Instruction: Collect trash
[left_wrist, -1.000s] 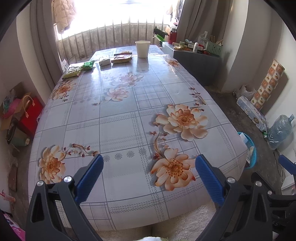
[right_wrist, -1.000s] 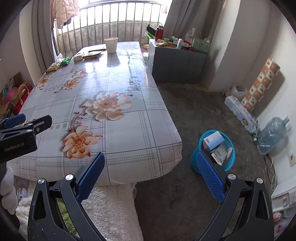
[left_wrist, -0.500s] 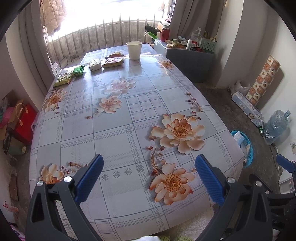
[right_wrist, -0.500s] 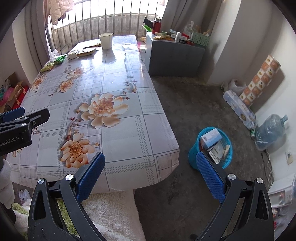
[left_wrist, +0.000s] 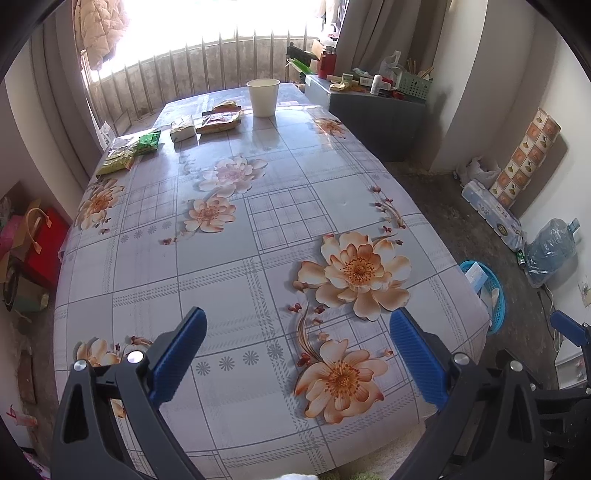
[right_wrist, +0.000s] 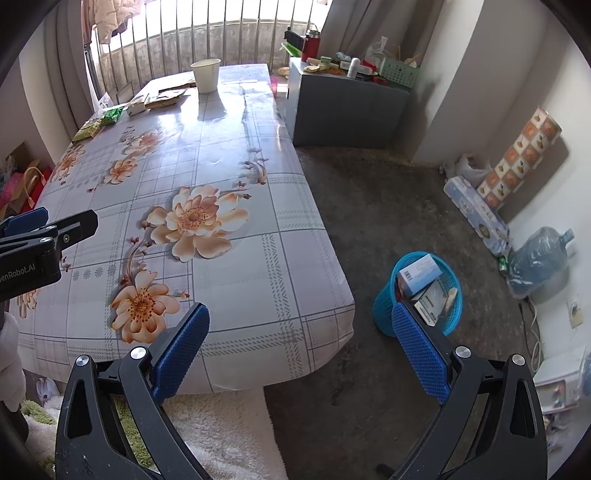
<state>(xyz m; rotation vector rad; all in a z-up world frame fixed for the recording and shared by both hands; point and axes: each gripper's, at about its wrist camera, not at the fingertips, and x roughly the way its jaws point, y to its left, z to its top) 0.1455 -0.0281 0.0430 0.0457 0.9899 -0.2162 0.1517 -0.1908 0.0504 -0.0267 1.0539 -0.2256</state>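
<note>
Left gripper (left_wrist: 297, 350) wide and empty over the near bench (left_wrist: 229, 266), snack packets (left_wrist: 218, 122) at upper centre, well apart, right gripper (right_wrist: 301, 341) wide and empty, blue trash basket (right_wrist: 382, 314) just beyond its right finger at lower right

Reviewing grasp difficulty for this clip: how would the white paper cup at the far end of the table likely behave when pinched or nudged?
The white paper cup stands upright and looks thin-walled, so a firm pinch would probably dent it. It seems tall for its base, and the glossy tablecloth may let it slide or tip. Whether it holds anything cannot be seen.
</note>
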